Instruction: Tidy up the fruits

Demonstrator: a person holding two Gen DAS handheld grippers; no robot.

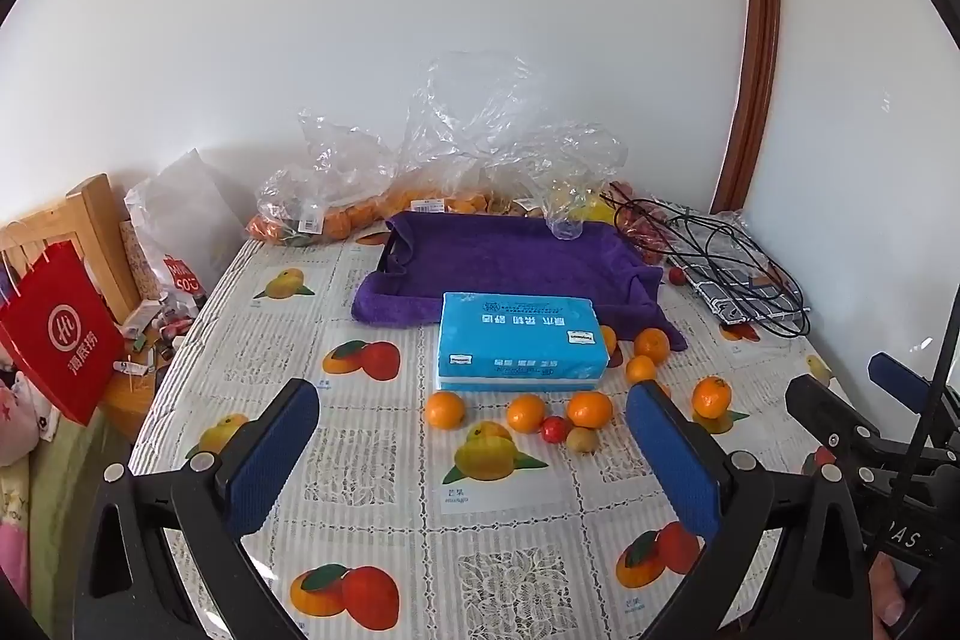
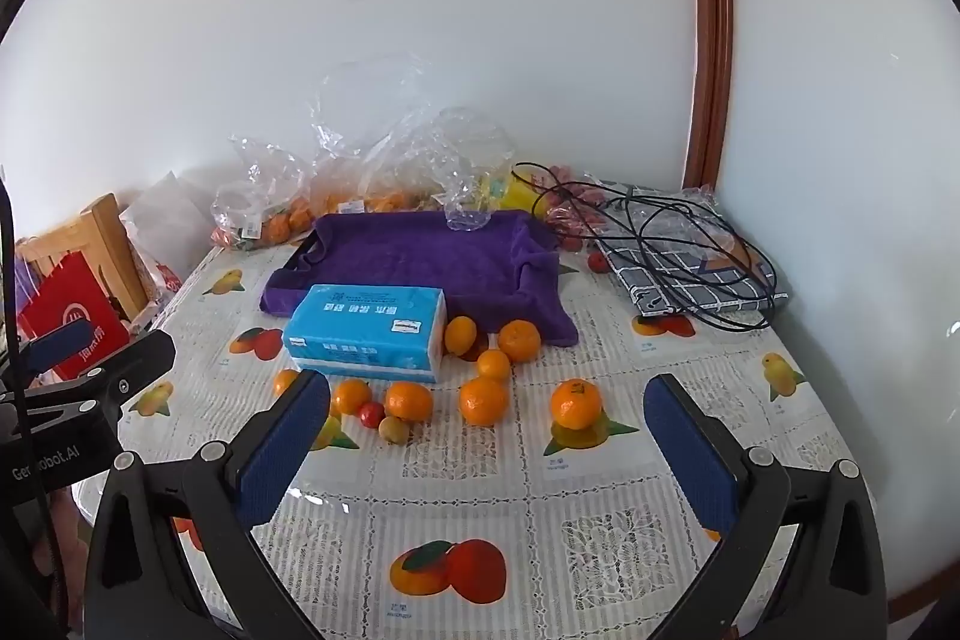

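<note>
Evidently nothing is sorted yet: the loose oranges point(image 2: 483, 401) lie scattered on the table point(image 2: 600, 490) around the blue tissue pack point(image 2: 367, 331), with a small red fruit point(image 2: 371, 413) among them, and the purple-lined tray point(image 2: 420, 256) behind holds no fruit (only a crumpled bag's edge). Both the left gripper point(image 1: 474, 457) and the right gripper point(image 2: 489, 451) hover wide and empty.

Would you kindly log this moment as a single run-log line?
left claw: open, empty | right claw: open, empty | oranges: loose on table | purple-lined tray: no fruit inside
</note>
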